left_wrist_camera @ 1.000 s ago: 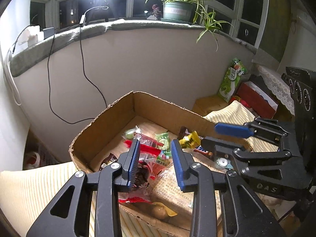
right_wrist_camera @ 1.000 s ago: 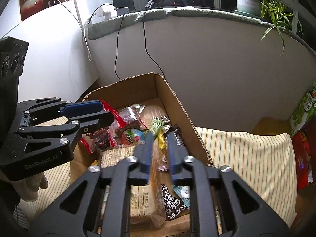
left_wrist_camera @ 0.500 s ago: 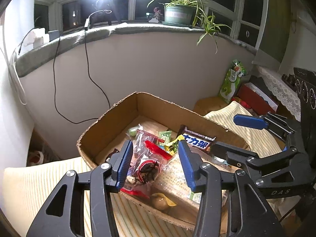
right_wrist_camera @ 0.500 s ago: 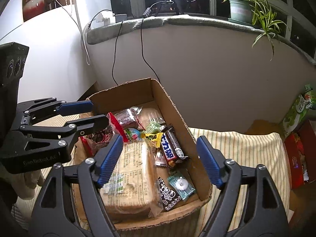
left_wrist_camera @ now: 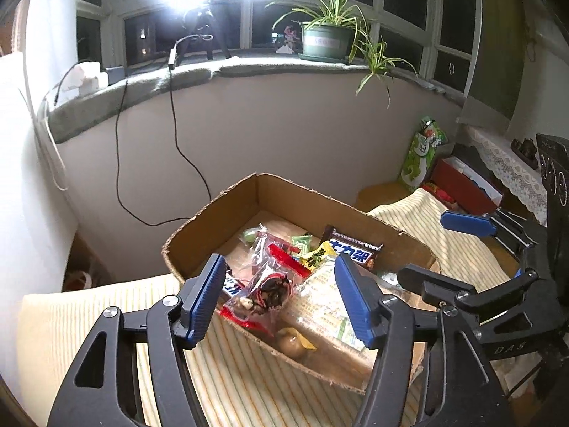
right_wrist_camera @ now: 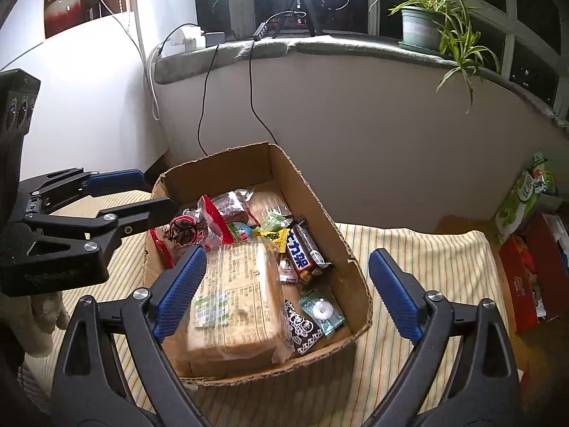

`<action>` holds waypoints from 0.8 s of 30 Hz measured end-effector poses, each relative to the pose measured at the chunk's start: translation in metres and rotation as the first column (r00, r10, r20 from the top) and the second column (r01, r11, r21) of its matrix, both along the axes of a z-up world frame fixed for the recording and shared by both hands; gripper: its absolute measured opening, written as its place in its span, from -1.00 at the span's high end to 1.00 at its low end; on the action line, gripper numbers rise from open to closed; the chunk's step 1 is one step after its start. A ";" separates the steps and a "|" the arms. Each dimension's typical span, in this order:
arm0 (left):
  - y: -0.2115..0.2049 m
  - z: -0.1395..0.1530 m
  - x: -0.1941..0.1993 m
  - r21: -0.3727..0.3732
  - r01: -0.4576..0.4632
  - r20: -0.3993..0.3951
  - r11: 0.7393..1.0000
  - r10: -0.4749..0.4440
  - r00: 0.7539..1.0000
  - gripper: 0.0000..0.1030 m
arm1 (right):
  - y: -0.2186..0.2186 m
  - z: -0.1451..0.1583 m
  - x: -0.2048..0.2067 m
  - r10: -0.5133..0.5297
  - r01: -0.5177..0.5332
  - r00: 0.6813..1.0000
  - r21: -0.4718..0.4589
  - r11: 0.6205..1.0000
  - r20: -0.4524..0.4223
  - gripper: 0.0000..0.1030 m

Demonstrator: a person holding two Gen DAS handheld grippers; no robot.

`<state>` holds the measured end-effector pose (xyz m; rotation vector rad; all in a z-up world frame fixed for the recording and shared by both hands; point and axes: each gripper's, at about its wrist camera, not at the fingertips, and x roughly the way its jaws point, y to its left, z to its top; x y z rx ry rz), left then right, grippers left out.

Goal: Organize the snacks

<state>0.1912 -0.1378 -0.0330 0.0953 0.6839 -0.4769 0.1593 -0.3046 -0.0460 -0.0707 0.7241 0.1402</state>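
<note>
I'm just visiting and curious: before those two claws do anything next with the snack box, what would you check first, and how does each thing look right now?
1. Left gripper empty: ok; its jaws have just been opening, and the clear packet with the red edge lies in the box beneath them, not pinched.
2. Right gripper empty: ok; its jaws have just been opening wide, nothing between them.
3. Snacks inside the cardboard box: ok; bread pack and chocolate bar lie within its walls.
4. Box sits flat on the striped cloth: ok.
5. More snacks left outside to collect: cannot tell.
</note>
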 end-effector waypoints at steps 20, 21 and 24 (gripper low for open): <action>0.028 0.017 -0.068 -0.006 -0.058 0.095 0.998 0.059 0.994 -0.51 | 0.012 0.018 -0.055 -0.030 0.028 0.998 0.038 0.999 0.052 -0.85; 0.030 0.018 -0.071 -0.008 -0.062 0.098 0.998 0.063 0.993 -0.52 | 0.014 0.018 -0.059 -0.032 0.030 0.998 0.037 0.999 0.056 -0.85; 0.035 0.020 -0.080 -0.019 -0.076 0.102 0.997 0.077 0.992 -0.53 | 0.017 0.019 -0.067 -0.038 0.036 0.997 0.036 0.999 0.063 -0.85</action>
